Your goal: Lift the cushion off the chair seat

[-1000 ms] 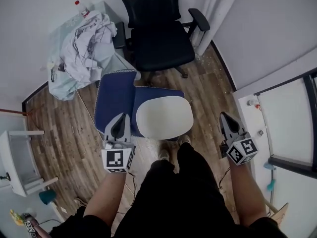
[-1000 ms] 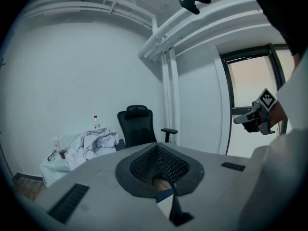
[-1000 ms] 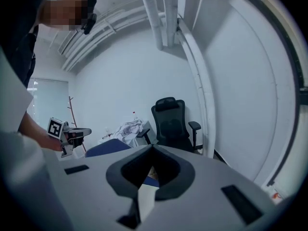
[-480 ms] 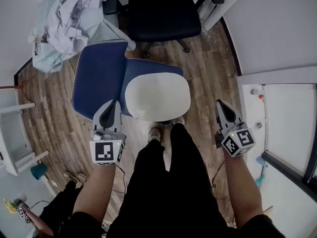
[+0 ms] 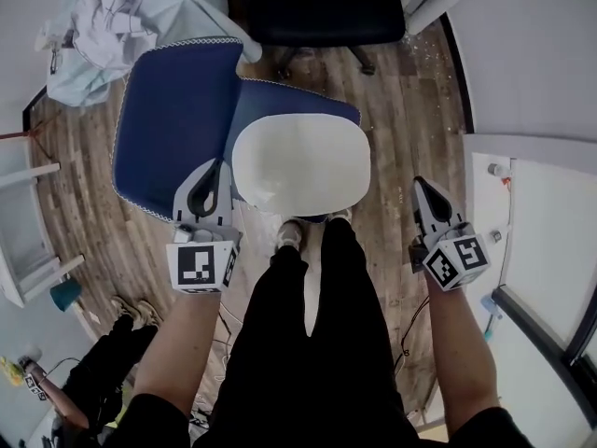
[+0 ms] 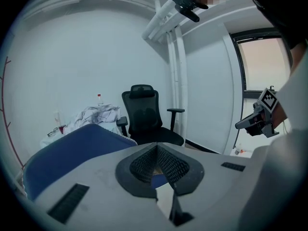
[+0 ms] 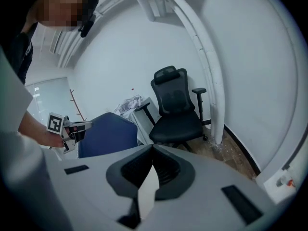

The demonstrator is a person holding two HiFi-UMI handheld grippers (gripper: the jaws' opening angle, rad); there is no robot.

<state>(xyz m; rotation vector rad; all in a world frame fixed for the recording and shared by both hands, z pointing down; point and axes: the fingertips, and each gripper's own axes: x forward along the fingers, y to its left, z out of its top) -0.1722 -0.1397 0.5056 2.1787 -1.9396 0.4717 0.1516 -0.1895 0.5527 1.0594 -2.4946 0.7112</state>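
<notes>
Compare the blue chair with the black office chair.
The blue chair is blue; the black office chair is black. The blue chair carries a white cushion on its seat; the black office chair's seat is bare. The black office chair has armrests; none show on the blue chair. Both stand on the wood floor.

White rounded cushion (image 5: 300, 161) lies flat on the blue chair (image 5: 173, 110).

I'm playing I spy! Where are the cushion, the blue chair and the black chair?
cushion (image 5: 300, 161), head view, middle of its white top.
blue chair (image 5: 173, 119), head view, on its backrest.
black chair (image 7: 172, 97), right gripper view, on its backrest.
</notes>
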